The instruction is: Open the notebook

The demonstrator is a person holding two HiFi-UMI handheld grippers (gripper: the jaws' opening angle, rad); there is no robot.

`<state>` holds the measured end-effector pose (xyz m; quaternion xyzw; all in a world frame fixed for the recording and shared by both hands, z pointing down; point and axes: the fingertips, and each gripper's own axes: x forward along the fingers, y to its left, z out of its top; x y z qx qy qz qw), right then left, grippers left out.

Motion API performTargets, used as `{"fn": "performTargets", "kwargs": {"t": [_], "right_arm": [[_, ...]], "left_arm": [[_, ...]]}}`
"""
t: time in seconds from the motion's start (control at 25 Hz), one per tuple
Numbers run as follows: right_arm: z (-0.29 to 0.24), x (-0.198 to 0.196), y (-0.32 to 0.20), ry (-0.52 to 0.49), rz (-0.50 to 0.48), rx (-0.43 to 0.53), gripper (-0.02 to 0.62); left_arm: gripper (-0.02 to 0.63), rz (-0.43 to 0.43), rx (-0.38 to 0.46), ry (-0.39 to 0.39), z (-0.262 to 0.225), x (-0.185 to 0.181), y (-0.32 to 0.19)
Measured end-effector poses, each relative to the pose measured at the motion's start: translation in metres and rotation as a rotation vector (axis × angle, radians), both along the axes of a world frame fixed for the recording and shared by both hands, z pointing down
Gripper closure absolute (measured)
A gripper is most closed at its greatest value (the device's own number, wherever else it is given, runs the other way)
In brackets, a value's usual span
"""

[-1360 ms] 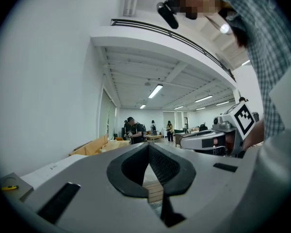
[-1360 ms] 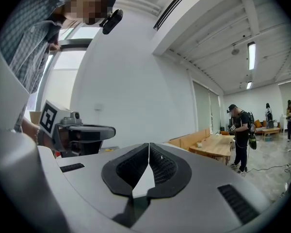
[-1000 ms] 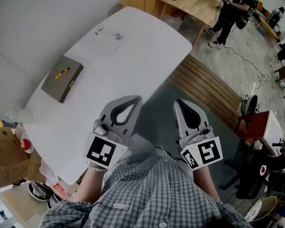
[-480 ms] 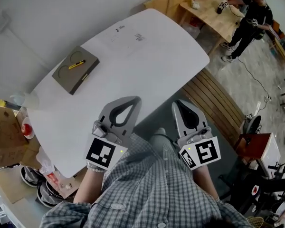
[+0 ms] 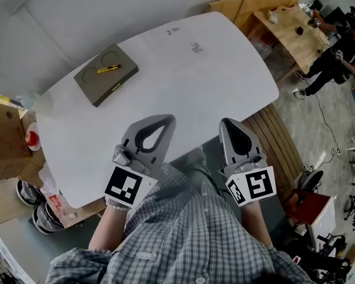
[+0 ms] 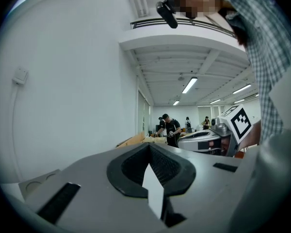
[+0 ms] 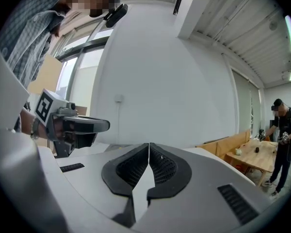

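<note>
- Head view is showing the notebook (image 5: 106,76) lying closed and flat near the counter's (image 5: 189,93) far left end, at about ten o'clock from the grippers and well apart from both.
- A slim yellow item (image 5: 108,68), a pen or a cutter, is resting on the notebook's cover.
- The left gripper (image 5: 167,120) is hovering over the counter's near edge with its jaws pressed together and nothing between them.
- The right gripper (image 5: 224,123) is hanging just past that edge at about three o'clock from the left one, its jaws likewise closed and empty.
- Likely trouble: lifting the cover with the yellow item on top is going to tip it off, and it may roll across the counter or onto the floor.
- The counter is looking smooth and glossy white, so a one-sided pry may push the notebook along instead of opening it unless the other gripper is pinning it.
- The jaws are thick, rounded grey plastic with ribbed black pads, and the cover edge is sitting thin and low, so a slipped or missed catch is possible.
- The notebook is showing a matte grey-brown cover, rectangular with faint curved lines; the counter is long with rounded corners.
</note>
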<state>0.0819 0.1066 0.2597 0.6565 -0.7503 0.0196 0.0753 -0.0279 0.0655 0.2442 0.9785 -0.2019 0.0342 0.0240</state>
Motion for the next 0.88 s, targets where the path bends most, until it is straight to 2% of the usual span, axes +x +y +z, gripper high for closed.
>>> {"fn": "performTargets", "kwargs": {"t": [0.24, 0.4, 0.6, 0.88], "right_arm": [[0.005, 0.017, -0.041, 0.043, -0.088, -0.037, 0.572], [0.008, 0.028, -0.071, 0.036, -0.159, -0.049, 0.572], [0.015, 0.037, -0.106, 0.049, -0.279, -0.068, 0.572], [0.039, 0.057, -0.142, 0.107, -0.443, -0.114, 0.572]], "left_arm": [[0.6, -0.07, -0.028, -0.003, 0.004, 0.017, -0.03], [0.6, -0.133, -0.054, -0.01, 0.008, 0.03, -0.048], [0.6, -0.19, -0.072, -0.028, 0.009, 0.051, -0.066], [0.6, -0.351, -0.126, -0.041, 0.02, 0.072, -0.091]]}}
